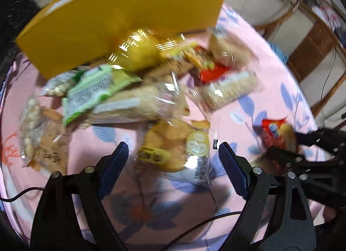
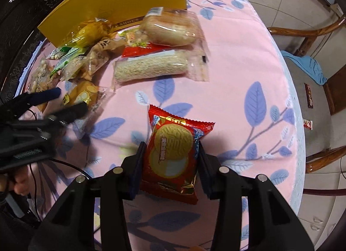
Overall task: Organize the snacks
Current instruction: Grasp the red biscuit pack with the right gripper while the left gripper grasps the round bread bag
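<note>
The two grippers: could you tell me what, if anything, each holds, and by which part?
The right gripper holds the red biscuit packet by its two side edges, near the lower half. The left gripper is open above a clear snack bag, holding nothing.

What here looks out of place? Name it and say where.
Two small snack packets lie on the floor beside the wooden chair, off the pink tablecloth where the other snacks are piled. They look dropped.

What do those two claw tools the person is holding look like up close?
Both are matte black plastic. The left gripper has two wedge-shaped fingers faced with ribbed dark blue pads, silver rivets at the pivots, and a thin black cable trailing beneath. The right gripper looks identical. No sleeves are visible.
</note>
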{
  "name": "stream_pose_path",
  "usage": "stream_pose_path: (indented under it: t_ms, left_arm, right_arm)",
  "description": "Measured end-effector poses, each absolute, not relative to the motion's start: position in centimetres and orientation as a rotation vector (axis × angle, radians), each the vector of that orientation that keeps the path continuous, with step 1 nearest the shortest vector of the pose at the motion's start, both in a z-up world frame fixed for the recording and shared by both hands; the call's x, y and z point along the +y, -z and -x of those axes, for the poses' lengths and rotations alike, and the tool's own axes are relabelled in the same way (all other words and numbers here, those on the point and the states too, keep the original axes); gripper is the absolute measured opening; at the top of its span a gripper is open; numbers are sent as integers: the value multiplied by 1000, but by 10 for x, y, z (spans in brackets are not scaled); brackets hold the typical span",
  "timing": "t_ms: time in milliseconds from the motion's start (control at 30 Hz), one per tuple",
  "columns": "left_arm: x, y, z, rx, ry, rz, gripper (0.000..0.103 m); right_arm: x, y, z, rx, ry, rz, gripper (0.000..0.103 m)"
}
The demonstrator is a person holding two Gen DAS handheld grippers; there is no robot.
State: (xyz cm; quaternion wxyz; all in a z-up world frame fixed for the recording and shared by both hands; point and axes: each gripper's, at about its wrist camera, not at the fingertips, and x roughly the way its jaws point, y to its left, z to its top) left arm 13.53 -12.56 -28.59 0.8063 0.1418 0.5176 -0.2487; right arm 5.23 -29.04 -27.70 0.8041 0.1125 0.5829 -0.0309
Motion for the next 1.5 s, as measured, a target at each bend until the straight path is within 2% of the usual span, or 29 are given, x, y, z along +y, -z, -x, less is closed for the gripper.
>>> stream_pose_path:
  t_ms: [133, 167, 200, 300, 500, 1033, 1500]
  left_arm:
    - [-131, 293, -134, 1098, 534, -330, 88]
    - [-131, 293, -133, 1091, 540, -331, 83]
    - [-131, 292, -130, 1086, 557, -326, 74]
    - [-126, 289, -125, 1076, 562, -310, 65]
    - [-112, 284, -117, 1070, 580, -253, 56]
    - [-75, 254, -91, 1023, 613, -165, 53]
    - [-49, 177, -74, 838, 617, -154, 53]
  right_arm:
    - [-294, 278, -54, 1244, 68, -254, 45]
    - [-295, 278, -54, 1243, 67, -256, 45]
    - [-296, 278, -54, 1241, 64, -260, 45]
    - [-295, 278, -53, 1236, 56, -258, 45]
    - [-291, 271, -48, 1211, 35, -246, 45]
    - [-279, 250, -42, 1153, 12, -210, 45]
    - [-273, 200, -55, 1026, -14, -218, 45]
